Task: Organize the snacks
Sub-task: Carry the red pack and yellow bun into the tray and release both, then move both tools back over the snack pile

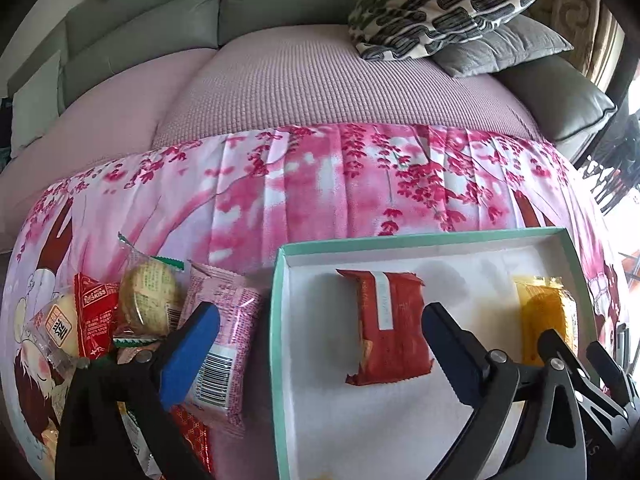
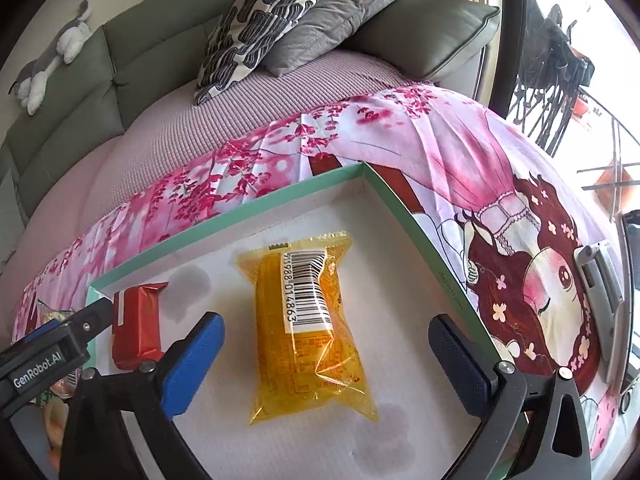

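Observation:
A shallow box with a teal rim [image 1: 420, 238] and white floor lies on the pink floral cloth. Inside it lie a red snack packet [image 1: 390, 328] and a yellow packet [image 1: 546, 320]. My left gripper [image 1: 320, 312] is open: one finger hangs over the loose snacks outside the box, the other beside the red packet, touching neither. In the right wrist view, my right gripper [image 2: 326, 322] is open, with the yellow packet [image 2: 308, 328] flat on the box floor between its fingers and clear of both pads. The red packet [image 2: 136, 324] lies at the left of that view.
Left of the box sits a pile of loose snacks: a pink packet [image 1: 224, 332], a round biscuit pack [image 1: 148, 300], a red packet [image 1: 94, 320]. Patterned and grey cushions [image 1: 444, 8] lie at the back of the sofa. A silver object [image 2: 600, 280] is at the right edge.

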